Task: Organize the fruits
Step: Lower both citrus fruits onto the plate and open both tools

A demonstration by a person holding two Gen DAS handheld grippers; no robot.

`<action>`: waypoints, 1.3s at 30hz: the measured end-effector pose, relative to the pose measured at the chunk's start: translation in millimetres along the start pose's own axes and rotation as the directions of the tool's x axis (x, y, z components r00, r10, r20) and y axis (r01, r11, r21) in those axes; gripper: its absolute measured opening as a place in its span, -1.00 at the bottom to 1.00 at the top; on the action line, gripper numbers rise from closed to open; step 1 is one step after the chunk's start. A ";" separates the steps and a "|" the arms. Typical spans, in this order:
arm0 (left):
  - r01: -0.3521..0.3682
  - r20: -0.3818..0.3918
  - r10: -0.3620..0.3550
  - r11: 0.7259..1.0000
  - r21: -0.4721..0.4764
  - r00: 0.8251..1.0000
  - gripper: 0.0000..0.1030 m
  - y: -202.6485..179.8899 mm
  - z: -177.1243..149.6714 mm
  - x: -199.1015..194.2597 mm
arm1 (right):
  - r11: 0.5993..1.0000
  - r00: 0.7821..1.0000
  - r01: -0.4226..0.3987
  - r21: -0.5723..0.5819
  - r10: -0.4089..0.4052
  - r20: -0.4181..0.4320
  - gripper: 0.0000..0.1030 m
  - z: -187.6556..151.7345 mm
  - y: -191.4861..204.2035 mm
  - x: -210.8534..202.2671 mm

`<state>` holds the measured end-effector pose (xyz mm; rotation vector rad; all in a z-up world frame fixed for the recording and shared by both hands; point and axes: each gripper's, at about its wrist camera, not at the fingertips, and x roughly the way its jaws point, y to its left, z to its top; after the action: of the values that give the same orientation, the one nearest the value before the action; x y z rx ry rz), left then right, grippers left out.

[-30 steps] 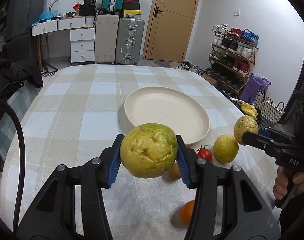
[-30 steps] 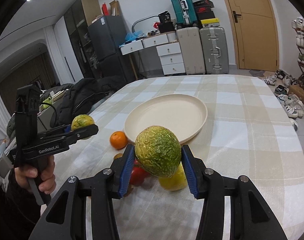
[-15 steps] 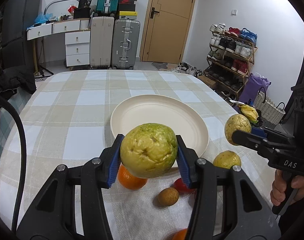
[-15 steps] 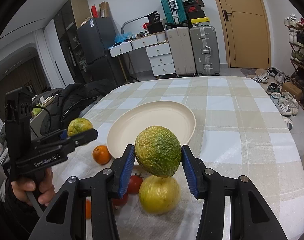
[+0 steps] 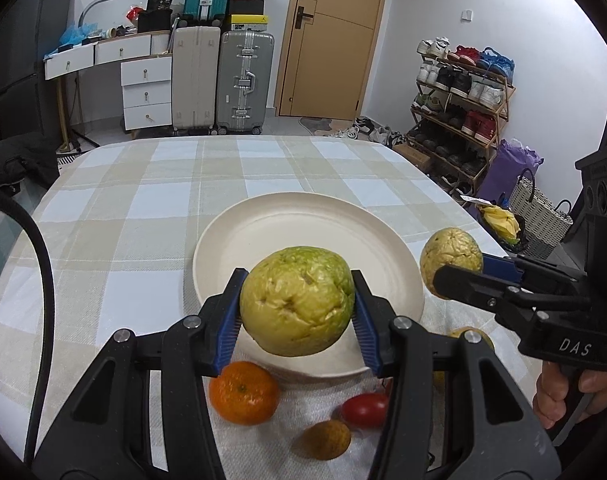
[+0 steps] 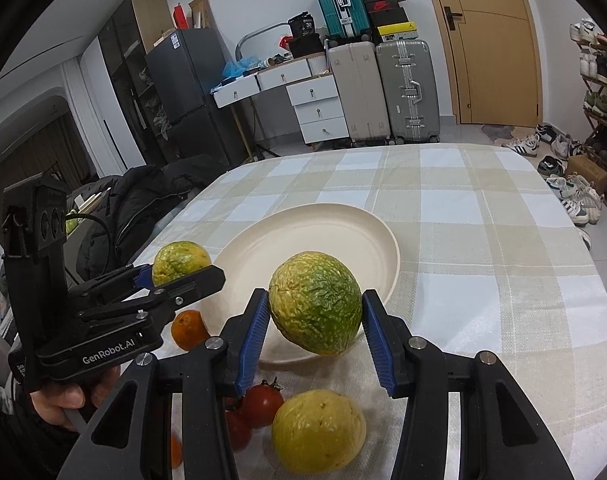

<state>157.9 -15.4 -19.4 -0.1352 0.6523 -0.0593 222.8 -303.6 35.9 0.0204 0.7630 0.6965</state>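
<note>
Two hand-held grippers each carry a wrinkled fruit above the near edge of a cream plate [image 5: 303, 224] on a checked surface [image 5: 115, 240]. The left hand-held gripper [image 5: 297, 312] is closed on a yellow-green fruit [image 5: 297, 306], its blue pads pressing the fruit's left and right sides. The right hand-held gripper [image 6: 315, 316] is closed on a greener fruit [image 6: 316, 307] in the same way. In the left wrist view the right one shows at the right, beside the plate's right rim.

Loose fruit lies on the surface just near the plate: an orange [image 5: 244, 392], a red tomato [image 5: 365, 410], a small brown fruit [image 5: 326, 439] and, in the right wrist view, a yellow fruit [image 6: 318, 430] directly under the right hand-held gripper.

Risks, as a judgement: both fruits are round and creased, held only at two small contact spots, so either could slip or roll out if the pads loosen before it rests on the plate. Released from height, a fruit could bounce off the shallow rim. The two hand-held grippers are near each other and could knock together over the plate.

The greener fruit is egg-shaped, its long axis tilted, running from upper left to lower right. The yellow-green fruit is nearly round and slightly wider than tall, its dented face towards the camera.
</note>
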 end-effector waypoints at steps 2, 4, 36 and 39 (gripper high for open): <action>-0.001 -0.006 0.001 1.000 0.002 1.000 -0.09 -0.3 1.7 6.1 | 1.000 1.000 0.000 0.002 0.000 -0.009 -0.07 1.8 -0.4 4.5; 0.000 -0.015 0.000 1.000 0.001 1.000 -0.09 -1.0 4.0 12.3 | 1.000 1.000 0.001 -0.002 -0.001 -0.013 -0.07 3.1 0.2 8.1; -0.023 -0.133 0.023 1.000 0.002 0.991 -0.09 12.2 -0.1 73.4 | 1.000 0.994 -0.001 0.010 0.002 -0.109 -0.07 6.3 -11.0 52.7; -0.019 -0.138 0.019 1.000 -0.001 0.990 -0.09 11.7 -0.4 73.2 | 1.000 0.994 0.002 0.006 -0.001 -0.108 -0.07 5.6 -9.9 52.6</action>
<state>215.9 -10.9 -65.4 -0.1280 0.7916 -0.0501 259.0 -279.2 4.4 -0.0123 0.8692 0.6981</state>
